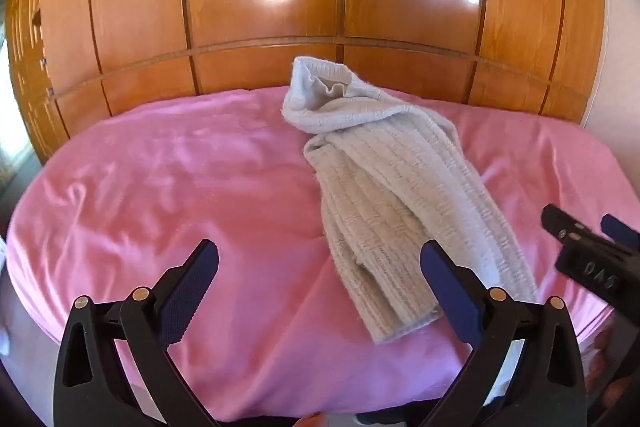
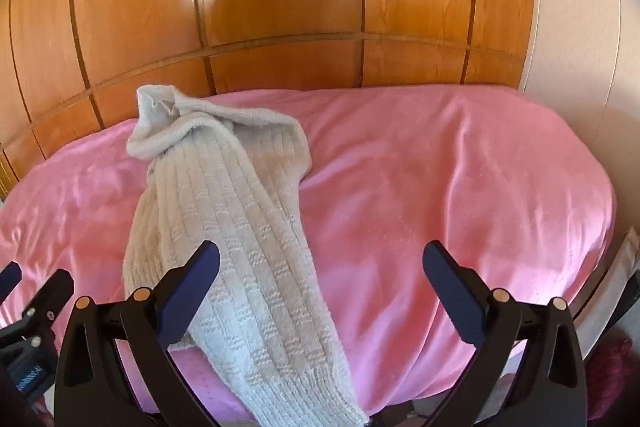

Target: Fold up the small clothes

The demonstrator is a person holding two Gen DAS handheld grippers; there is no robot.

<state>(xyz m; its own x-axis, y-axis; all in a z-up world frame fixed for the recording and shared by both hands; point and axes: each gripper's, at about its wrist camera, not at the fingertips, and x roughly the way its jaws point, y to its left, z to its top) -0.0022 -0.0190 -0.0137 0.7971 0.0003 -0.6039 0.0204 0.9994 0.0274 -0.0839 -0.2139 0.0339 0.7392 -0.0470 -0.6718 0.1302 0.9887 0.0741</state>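
Observation:
A pale grey ribbed knit garment (image 1: 384, 187) lies bunched lengthwise on a pink blanket (image 1: 180, 187), its rumpled far end by the wardrobe. My left gripper (image 1: 320, 259) is open and empty just above the blanket, its right finger over the garment's near end. In the right wrist view the garment (image 2: 240, 219) runs from far left to the near edge. My right gripper (image 2: 320, 263) is open and empty, its left finger over the knit. The right gripper (image 1: 580, 239) also shows at the right edge of the left wrist view.
A glossy wooden wardrobe (image 1: 260, 7) stands right behind the pink-covered surface. A pale wall (image 2: 580, 47) rises at the right. The blanket (image 2: 460, 187) drops off at its near edge. The left gripper's body (image 2: 32, 307) shows at the lower left of the right wrist view.

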